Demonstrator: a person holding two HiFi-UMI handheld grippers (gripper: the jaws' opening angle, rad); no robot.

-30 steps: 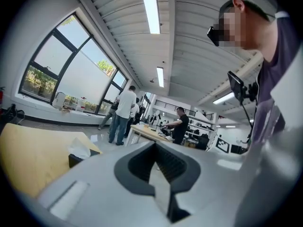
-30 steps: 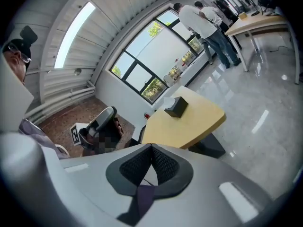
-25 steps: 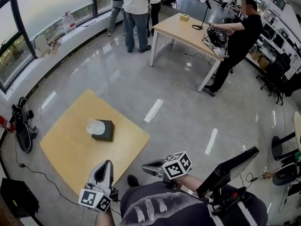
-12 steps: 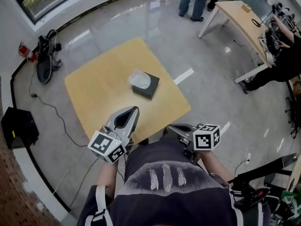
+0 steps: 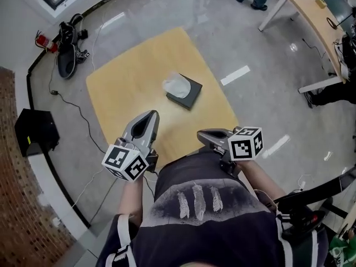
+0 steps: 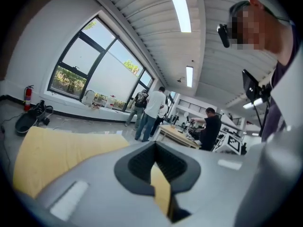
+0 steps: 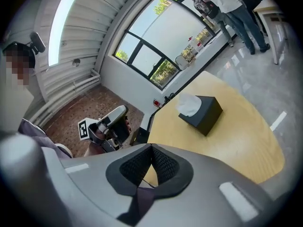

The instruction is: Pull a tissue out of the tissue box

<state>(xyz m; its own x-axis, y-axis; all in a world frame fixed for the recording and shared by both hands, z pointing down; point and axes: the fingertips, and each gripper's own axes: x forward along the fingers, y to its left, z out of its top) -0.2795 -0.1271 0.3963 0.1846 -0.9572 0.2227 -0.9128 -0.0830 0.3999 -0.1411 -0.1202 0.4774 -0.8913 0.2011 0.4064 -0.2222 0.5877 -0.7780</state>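
Note:
A black tissue box (image 5: 189, 92) with a white tissue (image 5: 176, 85) sticking up from its top stands near the middle of a low wooden table (image 5: 130, 82). The right gripper view has the box (image 7: 204, 113) and tissue (image 7: 189, 104) ahead and to the right. My left gripper (image 5: 151, 115) is shut and empty over the table's near edge, well short of the box. My right gripper (image 5: 202, 133) is shut and empty just off the near edge. The left gripper view shows shut jaws (image 6: 154, 145) and bare tabletop (image 6: 61, 148), no box. The right gripper's (image 7: 151, 148) own view also catches the left gripper (image 7: 111, 121).
A black case (image 5: 36, 131) sits on the floor at left, with a bag and cables (image 5: 67, 52) and a red extinguisher (image 5: 43, 39) beyond. A brick wall (image 5: 22, 204) rises at lower left. A desk (image 5: 317, 15) with people beside it stands at upper right.
The person has stepped up to the low table, so the box now lies closer ahead. Both grippers have come forward, the left one reaching over the table's near edge.

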